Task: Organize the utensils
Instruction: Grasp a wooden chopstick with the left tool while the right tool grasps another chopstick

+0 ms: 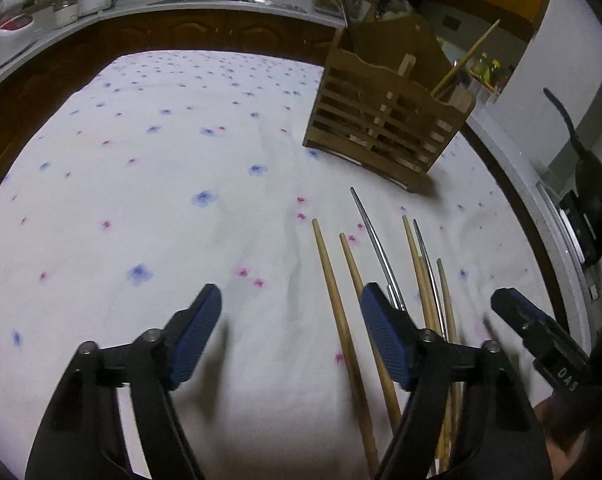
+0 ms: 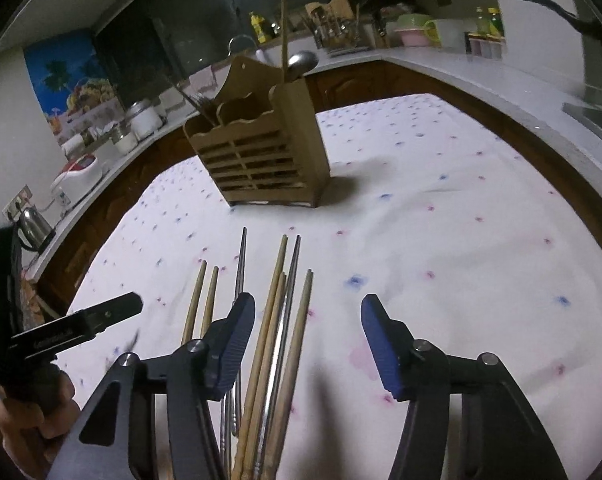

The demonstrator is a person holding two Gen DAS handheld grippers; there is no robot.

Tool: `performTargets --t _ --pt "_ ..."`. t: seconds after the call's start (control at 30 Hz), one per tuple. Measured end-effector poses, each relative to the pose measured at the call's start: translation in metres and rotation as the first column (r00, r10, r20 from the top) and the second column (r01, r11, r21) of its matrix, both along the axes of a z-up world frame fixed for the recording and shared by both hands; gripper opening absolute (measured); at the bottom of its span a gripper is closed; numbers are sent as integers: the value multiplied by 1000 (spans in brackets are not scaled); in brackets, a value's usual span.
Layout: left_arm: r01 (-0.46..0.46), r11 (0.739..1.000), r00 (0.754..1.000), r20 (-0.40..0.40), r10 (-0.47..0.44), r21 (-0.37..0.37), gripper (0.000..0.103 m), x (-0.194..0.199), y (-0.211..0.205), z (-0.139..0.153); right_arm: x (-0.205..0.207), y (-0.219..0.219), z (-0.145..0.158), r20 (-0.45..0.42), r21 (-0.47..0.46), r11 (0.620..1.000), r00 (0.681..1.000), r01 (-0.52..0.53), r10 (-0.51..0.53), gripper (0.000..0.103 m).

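- My left gripper (image 1: 291, 336) hung over the flowered tablecloth (image 1: 141, 200) with its blue-padded jaws apart and only bare cloth between them.
- Its right-hand pad lay over the near part of a row of chopsticks; I could not tell whether it touched them.
- My right gripper (image 2: 307, 344) also had its jaws apart, and nothing was pinched between the pads.
- In the right wrist view, three wooden chopsticks (image 2: 289, 344) and a metal chopstick (image 2: 287, 300) ran up through the gap, close to the left-hand pad; the right-hand pad stood clear of them.
- Two more wooden sticks (image 2: 205, 300) and another metal one (image 2: 241, 264) lay just outside that left-hand pad.
- All the chopsticks lay flat on the cloth, roughly side by side, tips pointing toward the holder.
- The wooden slatted utensil holder (image 2: 257, 152) stood upright on the cloth, well beyond the chopstick tips.
- A spoon (image 2: 301, 62) and one tall wooden stick (image 2: 283, 36) stood in its right-hand compartment; darker utensils leaned out of its left-hand one.
- A kitchen counter (image 2: 481, 76) wrapped around behind the table.
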State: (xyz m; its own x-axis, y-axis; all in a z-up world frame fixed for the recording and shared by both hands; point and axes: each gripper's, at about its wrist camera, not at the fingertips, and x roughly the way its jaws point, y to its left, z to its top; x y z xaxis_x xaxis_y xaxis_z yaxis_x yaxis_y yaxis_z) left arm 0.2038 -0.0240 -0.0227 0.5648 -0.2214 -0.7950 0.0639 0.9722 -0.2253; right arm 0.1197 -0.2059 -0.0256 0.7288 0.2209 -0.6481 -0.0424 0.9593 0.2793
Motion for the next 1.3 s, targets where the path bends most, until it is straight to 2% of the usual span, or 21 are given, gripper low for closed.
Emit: performTargets --t 0.17,0.3,0.43,0.53,0.7,0.8,0.83,0.87,0.9,1.1,1.3 --pt "33 999 998 -48 -32 16 51 24 -10 -10 19 8 -13 -55 -15 1000 998 -26 26 40" --pt "52 999 996 -74 -51 15 45 38 -16 -18 32 12 -22 -89 -36 998 995 -43 40 33" --pt "83 996 992 -101 -81 17 34 48 -24 -29 46 15 -29 -118 -69 996 992 -50 42 25" --pt "101 992 993 -73 -96 73 33 48 -33 -29 53 20 -36 -138 -97 994 989 -60 46 20" --pt "132 972 991 -38 -127 196 31 44 -51 -32 57 33 -37 -124 -201 976 991 -80 56 21" --pt "144 966 990 -27 -141 214 17 41 -54 -31 57 36 -38 -117 -224 971 991 -81 56 20" --pt "145 965 989 -27 -143 217 11 41 -54 -31 56 35 -38 -116 -226 971 992 -80 55 16" --pt "147 966 989 -28 -145 214 10 40 -53 -31 56 33 -37 -115 -226 971 992 -73 48 9" --pt "148 967 989 -29 -145 205 9 40 -51 -30 57 33 -37 -115 -223 972 992 -69 44 8" --pt "129 987 992 -16 -128 100 5 31 -30 -21 52 22 -33 -120 -130 990 992 -61 45 5" --pt "110 994 994 25 -109 -10 4 10 -7 4 29 14 -5 -55 -56 997 997 -55 52 5"
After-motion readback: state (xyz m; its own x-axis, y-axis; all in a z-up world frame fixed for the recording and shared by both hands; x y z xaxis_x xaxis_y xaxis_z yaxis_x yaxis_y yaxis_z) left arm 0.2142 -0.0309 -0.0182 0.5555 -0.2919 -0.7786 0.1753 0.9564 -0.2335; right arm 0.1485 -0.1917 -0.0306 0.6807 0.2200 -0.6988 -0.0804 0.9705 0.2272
